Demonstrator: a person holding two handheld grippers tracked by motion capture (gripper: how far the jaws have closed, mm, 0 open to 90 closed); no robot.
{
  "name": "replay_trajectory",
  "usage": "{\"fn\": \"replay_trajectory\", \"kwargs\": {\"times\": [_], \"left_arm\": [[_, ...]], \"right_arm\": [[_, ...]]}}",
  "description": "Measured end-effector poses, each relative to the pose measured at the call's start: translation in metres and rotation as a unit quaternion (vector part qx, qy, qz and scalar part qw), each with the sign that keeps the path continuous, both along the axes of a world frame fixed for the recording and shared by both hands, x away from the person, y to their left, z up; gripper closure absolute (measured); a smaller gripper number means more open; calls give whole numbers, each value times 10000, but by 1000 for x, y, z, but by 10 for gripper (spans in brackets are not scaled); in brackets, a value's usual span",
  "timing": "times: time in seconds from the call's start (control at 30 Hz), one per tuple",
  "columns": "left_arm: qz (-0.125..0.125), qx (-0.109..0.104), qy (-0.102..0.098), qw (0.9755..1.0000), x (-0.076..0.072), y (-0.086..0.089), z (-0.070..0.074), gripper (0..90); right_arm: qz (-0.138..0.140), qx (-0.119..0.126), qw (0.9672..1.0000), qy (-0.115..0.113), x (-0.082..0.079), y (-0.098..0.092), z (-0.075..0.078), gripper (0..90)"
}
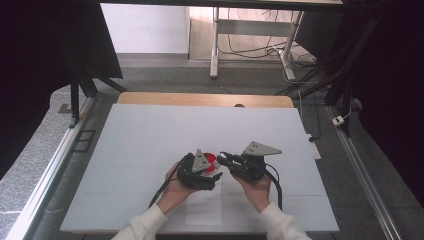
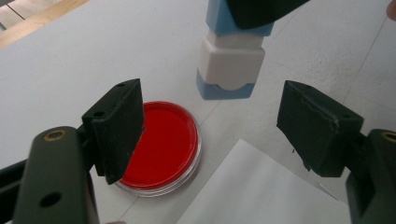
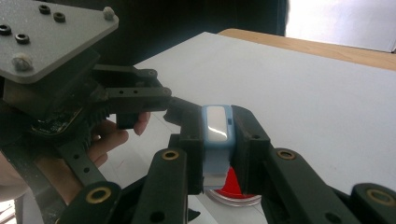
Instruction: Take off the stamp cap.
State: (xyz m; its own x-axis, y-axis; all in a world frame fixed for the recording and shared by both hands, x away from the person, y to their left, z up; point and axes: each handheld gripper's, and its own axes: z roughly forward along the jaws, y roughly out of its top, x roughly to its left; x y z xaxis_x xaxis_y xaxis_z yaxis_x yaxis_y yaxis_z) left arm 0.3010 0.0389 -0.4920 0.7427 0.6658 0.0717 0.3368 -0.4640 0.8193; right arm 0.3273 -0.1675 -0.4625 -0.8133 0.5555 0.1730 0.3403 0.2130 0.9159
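Note:
A round red ink dish [image 2: 163,144] with a clear rim lies on the white table, partly behind the left jaw. My left gripper [image 2: 219,126] is open with nothing between its jaws. It hovers low over the dish and a white paper sheet [image 2: 261,191]. A blue and white stamp block [image 3: 215,123] is clamped upright in my right gripper [image 3: 217,135], its base just above the table behind the dish [image 3: 233,189]. In the high view the left gripper [image 1: 200,172] and right gripper [image 1: 227,160] meet tip to tip over the red dish [image 1: 212,161].
The paper sheet [image 1: 204,210] lies near the table's front edge between the person's forearms. A wooden strip [image 1: 205,99] borders the far edge of the white table top [image 1: 150,135]. Black frames and cables stand beyond the table.

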Motion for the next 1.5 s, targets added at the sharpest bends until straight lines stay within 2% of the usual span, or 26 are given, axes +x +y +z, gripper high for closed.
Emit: {"fn": "replay_trajectory", "kwargs": {"times": [0.43, 0.93, 1.33, 1.5], "left_arm": [[-21, 0, -70, 10000, 2, -4, -2, 295], [-18, 35, -216, 9998, 4, -3, -3, 427], [-79, 53, -202, 9998, 4, -4, -4, 503], [-119, 102, -268, 9995, 3, -4, -4, 556]], "right_arm": [[-10, 14, 10000, -17, 0, 2, -1, 751], [-29, 25, 10000, -19, 0, 2, -2, 751], [-69, 82, 9999, -73, -1, 0, -2, 751], [-73, 126, 9999, -66, -1, 0, -3, 751]]}}
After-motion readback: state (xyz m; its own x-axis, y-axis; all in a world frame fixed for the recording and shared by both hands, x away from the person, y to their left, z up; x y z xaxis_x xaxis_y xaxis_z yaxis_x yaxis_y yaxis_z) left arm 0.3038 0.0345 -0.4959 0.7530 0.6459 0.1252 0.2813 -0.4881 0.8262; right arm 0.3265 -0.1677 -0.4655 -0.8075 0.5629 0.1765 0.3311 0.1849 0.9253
